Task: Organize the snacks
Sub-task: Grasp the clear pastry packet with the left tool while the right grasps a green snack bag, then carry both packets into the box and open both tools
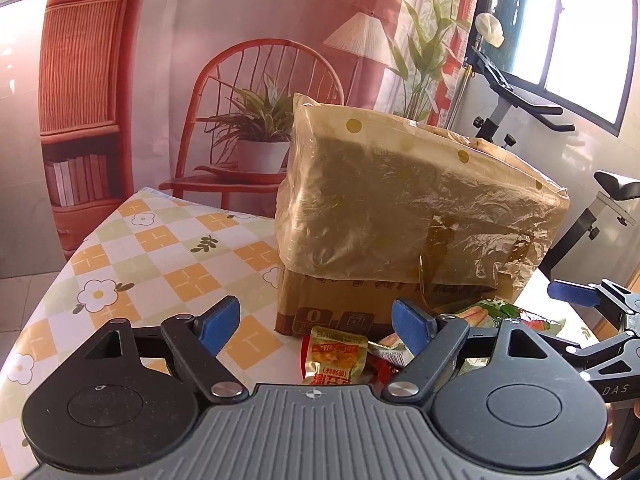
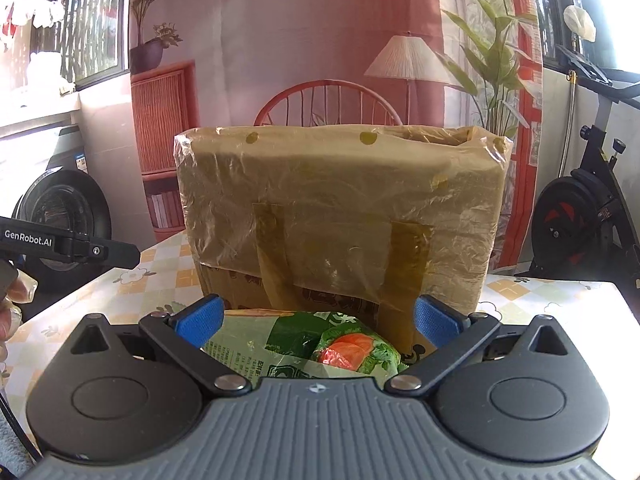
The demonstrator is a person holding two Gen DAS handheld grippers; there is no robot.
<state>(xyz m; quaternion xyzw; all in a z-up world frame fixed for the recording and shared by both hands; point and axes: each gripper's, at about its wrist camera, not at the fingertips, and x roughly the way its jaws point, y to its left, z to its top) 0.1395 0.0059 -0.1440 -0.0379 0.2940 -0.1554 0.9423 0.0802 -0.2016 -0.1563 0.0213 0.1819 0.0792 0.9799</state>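
A cardboard box (image 2: 340, 216) lined with a crinkled yellow plastic bag, dotted and taped on its front, stands on a table with a checked flower-print cloth (image 1: 132, 248). In the left wrist view the left gripper (image 1: 316, 324) has its 2 blue-padded jaws spread wide with nothing between the pads; a small yellow-and-red snack packet (image 1: 334, 356) lies on the cloth at 6 o'clock from the box, just beside a red wrapper (image 1: 380, 370). The right gripper (image 2: 318, 318) also stands with its jaws fully spread, not pressing on anything; a green snack bag (image 2: 304, 344) printed with vegetables lies between its pads, touching the foot of the box. From the left view that green bag sits at 3 o'clock from the small packet. An exercise bike (image 2: 580, 216) stands at 3 o'clock from the box, beyond the table.
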